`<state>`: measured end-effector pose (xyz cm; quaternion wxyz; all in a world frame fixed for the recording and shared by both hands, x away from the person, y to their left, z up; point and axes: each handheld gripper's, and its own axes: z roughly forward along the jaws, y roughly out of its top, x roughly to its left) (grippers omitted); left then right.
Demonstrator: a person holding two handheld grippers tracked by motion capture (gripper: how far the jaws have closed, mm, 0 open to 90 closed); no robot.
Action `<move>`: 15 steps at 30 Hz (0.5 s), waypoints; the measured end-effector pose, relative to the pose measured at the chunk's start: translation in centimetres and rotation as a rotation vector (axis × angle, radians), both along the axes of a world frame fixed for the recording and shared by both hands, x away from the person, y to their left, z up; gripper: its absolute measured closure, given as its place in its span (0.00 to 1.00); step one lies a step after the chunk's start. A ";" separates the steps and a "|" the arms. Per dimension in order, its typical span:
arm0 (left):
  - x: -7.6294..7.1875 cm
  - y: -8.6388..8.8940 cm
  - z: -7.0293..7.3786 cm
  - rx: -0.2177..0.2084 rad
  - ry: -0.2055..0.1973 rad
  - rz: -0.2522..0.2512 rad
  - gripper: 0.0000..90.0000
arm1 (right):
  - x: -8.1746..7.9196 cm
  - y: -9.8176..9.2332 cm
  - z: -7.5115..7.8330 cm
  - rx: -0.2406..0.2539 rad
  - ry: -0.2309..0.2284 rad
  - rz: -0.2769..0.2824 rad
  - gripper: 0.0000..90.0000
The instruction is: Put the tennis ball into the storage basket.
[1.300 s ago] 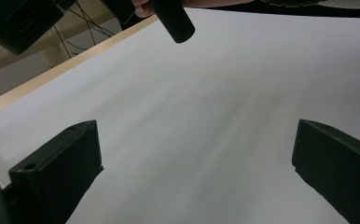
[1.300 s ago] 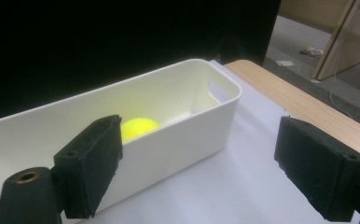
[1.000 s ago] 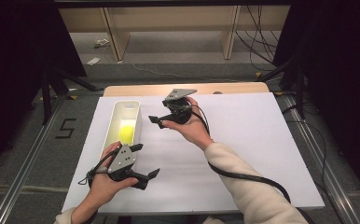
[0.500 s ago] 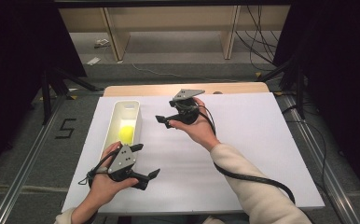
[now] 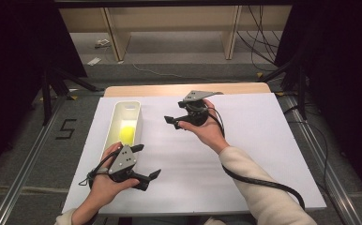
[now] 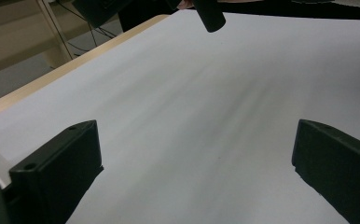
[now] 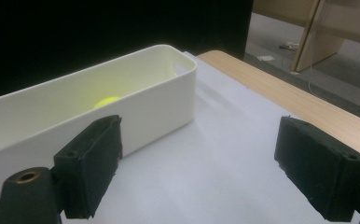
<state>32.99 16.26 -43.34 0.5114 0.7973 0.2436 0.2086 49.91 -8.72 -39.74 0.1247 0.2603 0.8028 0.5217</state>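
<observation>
A white bin [image 5: 132, 108] stands at the left of the white tabletop [image 5: 263, 154], a yellow ball [image 5: 127, 135] inside it; the left tongs [image 5: 146, 161] sit near, just right of the bin, jaws wide apart and empty; the right tongs [image 5: 173, 122] hover farther off at mid-tabletop, pointing toward the bin, jaws spread, holding nothing.

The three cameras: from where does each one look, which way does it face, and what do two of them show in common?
High view: above the person's side, facing forward and down on the table; both forearms, left gripper and right gripper show.
Left gripper view: on the left gripper, facing across the white surface; its open jaws show.
Right gripper view: on the right gripper, facing the white bin.
Shared: high and right gripper views both show the yellow ball in the bin.
</observation>
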 end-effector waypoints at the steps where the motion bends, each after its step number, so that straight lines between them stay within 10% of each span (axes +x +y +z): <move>1: 0.0 0.0 0.0 0.000 0.000 0.000 0.01 | 0.0 -0.2 0.0 0.002 0.001 -0.004 0.17; 15: 0.0 -0.1 0.1 -0.001 -0.004 0.005 0.01 | -0.6 -3.1 0.0 0.004 0.005 -0.040 0.17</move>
